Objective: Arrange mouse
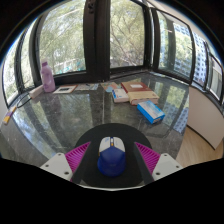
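Hovering level above the near edge of the glass surface (70, 120), gripper (112, 160) with fingers set fairly wide, pink pads (80, 157) flanking a blue-and-white mouse (111, 156) on a black round base (112, 138); contact with the mouse unclear. Farther along: pink bottle (46, 76) near the far left corner, books (135, 95), blue box (151, 112) toward the right edge.

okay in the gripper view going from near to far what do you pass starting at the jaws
Gripper with the mouse between its open jaws → dark mouse pad → blue box → books → pink bottle by the windows.
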The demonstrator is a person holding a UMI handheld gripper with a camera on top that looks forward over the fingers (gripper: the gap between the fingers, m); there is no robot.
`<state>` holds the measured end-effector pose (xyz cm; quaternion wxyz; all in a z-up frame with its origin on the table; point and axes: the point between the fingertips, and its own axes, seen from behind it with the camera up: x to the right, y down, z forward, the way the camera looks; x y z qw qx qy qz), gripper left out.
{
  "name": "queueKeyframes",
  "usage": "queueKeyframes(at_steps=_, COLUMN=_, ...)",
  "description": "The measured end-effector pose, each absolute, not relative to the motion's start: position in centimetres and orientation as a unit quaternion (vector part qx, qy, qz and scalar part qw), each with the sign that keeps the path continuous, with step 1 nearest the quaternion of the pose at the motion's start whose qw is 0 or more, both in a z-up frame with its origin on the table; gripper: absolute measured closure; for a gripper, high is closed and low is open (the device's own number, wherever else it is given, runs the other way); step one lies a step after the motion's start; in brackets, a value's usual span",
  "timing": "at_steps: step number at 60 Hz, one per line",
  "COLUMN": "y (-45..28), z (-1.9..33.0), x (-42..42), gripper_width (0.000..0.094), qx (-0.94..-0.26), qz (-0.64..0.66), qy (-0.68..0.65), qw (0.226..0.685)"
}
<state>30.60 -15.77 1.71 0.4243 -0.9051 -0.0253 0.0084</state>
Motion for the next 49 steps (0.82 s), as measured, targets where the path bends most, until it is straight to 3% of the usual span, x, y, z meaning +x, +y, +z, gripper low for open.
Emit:
queueKeyframes(at_steps=21, y=-25.1, z=12.7, x=29.6, gripper_width=0.0079, qx=-0.872, qz=-0.034, qy=-0.004, qw=0.488)
queueKeyframes(at_steps=49, y=-35.7, z=17.1, x=26.9, gripper_width=0.0087, qx=-0.855, qz=-0.064, qy=-0.010, qw=0.515)
